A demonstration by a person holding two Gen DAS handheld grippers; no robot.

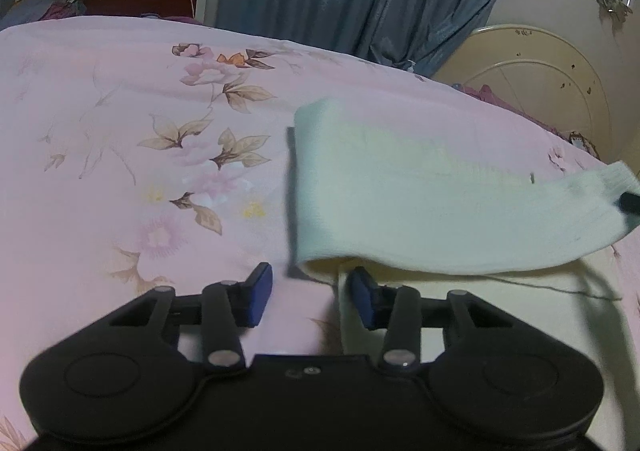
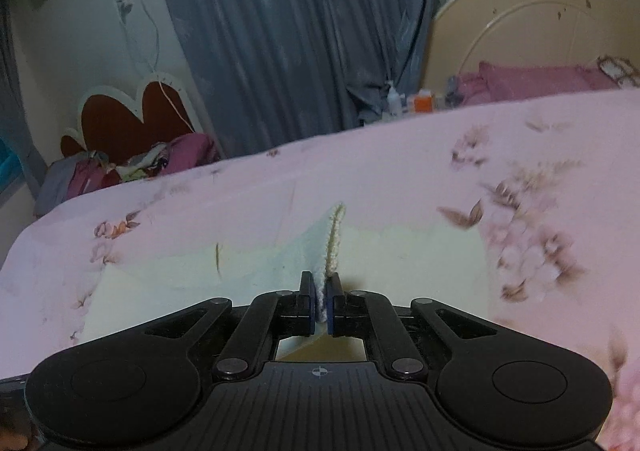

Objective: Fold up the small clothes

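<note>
Left wrist view: the left gripper [image 1: 311, 297] stands open over the floral bedsheet [image 1: 120, 123], nothing between its pads, close to the folded edge of the pale sock [image 1: 420, 187], probably ready to pin it. To the right, the sock's cuff is lifted. The right gripper [image 2: 322, 301] is closed on that cuff, apparently carrying it over to fold.

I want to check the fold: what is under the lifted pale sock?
Under the sock another pale cloth layer lies on the floral bedsheet. The right gripper holds the sock's edge. What lies further beneath is covered.
</note>
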